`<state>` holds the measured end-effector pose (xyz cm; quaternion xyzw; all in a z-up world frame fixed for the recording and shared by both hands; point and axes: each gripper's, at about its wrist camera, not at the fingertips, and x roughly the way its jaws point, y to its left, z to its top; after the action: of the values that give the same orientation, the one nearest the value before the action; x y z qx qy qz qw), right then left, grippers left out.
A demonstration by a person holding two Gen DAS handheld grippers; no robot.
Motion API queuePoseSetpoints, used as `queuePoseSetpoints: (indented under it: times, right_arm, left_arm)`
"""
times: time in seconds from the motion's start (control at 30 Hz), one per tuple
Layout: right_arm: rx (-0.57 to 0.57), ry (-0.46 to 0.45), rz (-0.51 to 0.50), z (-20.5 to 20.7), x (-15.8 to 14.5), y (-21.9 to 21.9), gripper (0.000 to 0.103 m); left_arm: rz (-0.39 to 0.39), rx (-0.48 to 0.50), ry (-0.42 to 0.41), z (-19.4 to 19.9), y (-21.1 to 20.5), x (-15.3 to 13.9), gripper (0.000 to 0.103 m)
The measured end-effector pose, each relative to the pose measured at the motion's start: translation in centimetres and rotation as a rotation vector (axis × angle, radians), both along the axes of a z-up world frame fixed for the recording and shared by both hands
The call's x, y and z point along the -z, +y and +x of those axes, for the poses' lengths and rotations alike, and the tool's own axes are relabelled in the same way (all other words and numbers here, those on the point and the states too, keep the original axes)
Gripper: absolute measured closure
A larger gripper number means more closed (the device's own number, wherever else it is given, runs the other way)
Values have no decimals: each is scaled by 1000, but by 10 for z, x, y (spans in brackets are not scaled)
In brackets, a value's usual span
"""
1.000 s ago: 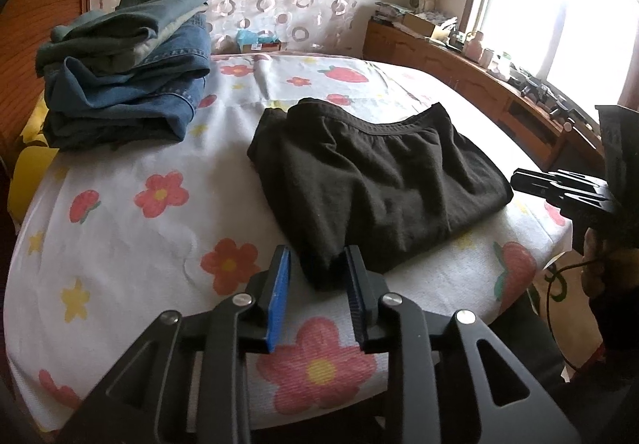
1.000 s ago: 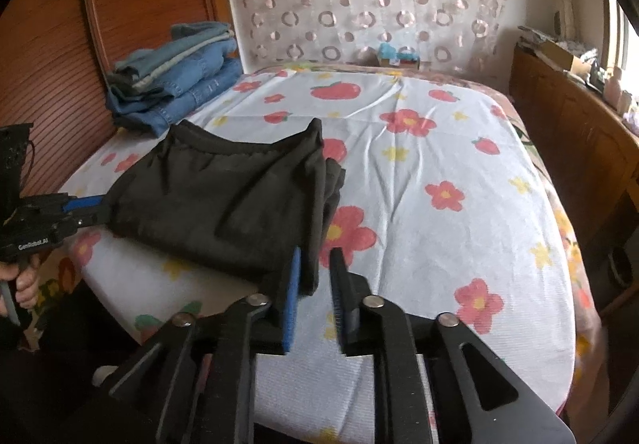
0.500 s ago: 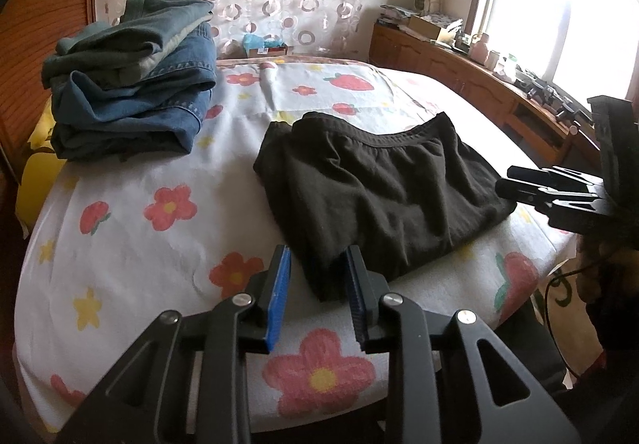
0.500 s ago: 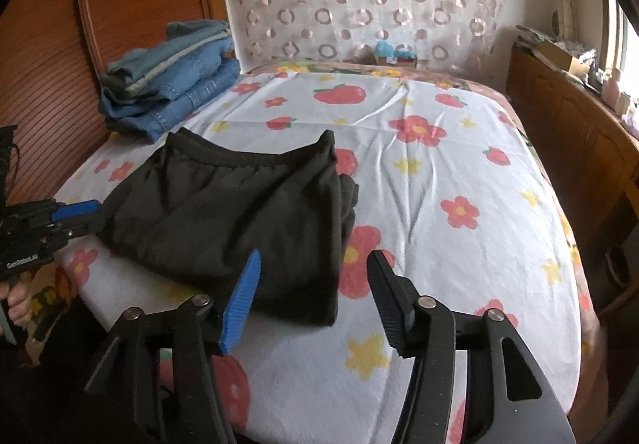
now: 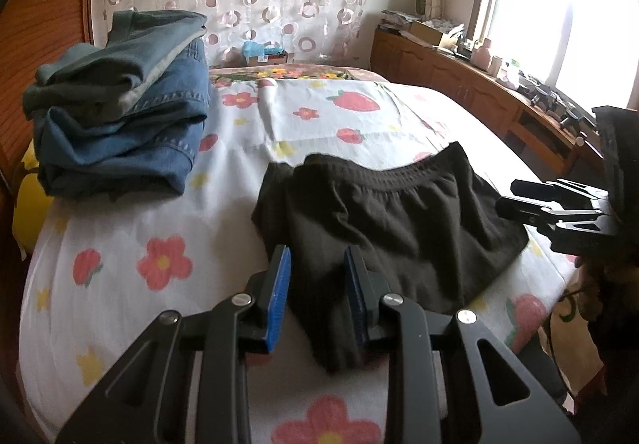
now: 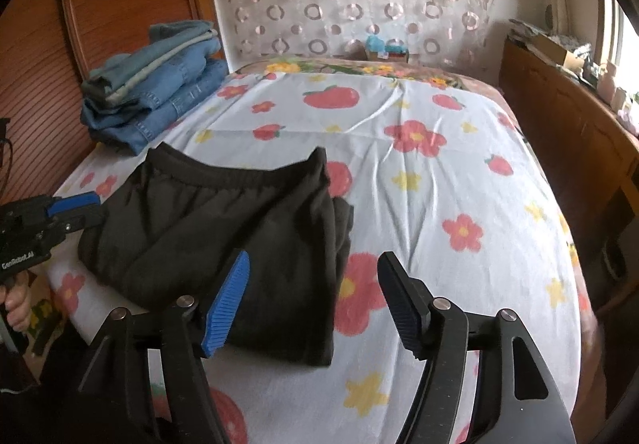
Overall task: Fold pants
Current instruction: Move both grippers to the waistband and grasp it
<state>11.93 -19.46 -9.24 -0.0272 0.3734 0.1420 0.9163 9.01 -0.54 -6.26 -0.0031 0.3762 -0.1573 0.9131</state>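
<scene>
**Left wrist view: black pants folded on the bed, both claws free**

Left wrist view gives me the black pants (image 5: 383, 228) folded into a compact rectangle near the front edge of the bed (image 5: 120, 244), waistband on the far side. My left claw (image 5: 317, 296) hovers above the pants' near corner, jaws a narrow gap apart, and nothing is pinched between the blue pads (image 5: 278, 298).

From the right wrist view, my right claw (image 6: 313, 300) has just been opening; its jaws stand wide over the pants' (image 6: 223, 228) right edge with no cloth between them. I see the left claw (image 6: 76, 210) at that picture's left side, close to the pants' left edge.

A stack of folded jeans (image 5: 120, 116) sits at the bed's far left corner, well apart from the pants.
</scene>
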Motion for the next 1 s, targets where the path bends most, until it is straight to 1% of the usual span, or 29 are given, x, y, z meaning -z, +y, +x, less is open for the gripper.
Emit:
queuePoseSetpoints:
  times: [0.1,0.23,0.4,0.57,0.63,0.67,0.7,0.77,0.83,0.9,0.97,1.0]
  right_arm:
    - [-11,-3,3,8,-4,2,35]
    - [-20,2,-20,22,-2,7,35]
    - [-34,44,-17,38,4,7,35]
    - [-43,63,-17,46,10,6,35]
    - [-66,86,-4,48,16,6,34]
    - [-72,98,4,49,19,6,34]
    - [-70,89,5,48,18,5,35]
    - [-70,87,7,48,18,5,34]
    - [-70,86,6,48,19,5,34]
    - [-68,84,4,47,19,6,35]
    - [-68,79,-6,47,19,8,35]
    - [-70,77,-10,46,19,9,35]
  left_arm:
    - [0,-3,8,12,-1,1,76]
    - [7,-8,23,22,-1,3,76]
    - [13,-11,38,31,1,8,76]
    - [14,-11,52,38,0,13,76]
    - [15,-14,54,38,-1,16,75]
    - [13,-15,53,38,-1,17,74]
    - [14,-18,50,38,-1,18,73]
    - [26,-27,44,37,-1,20,66]
    - [31,-37,47,39,0,22,63]
    - [36,-44,53,41,0,23,58]
    - [44,-65,61,43,2,24,47]
    - [44,-73,66,44,3,24,46]
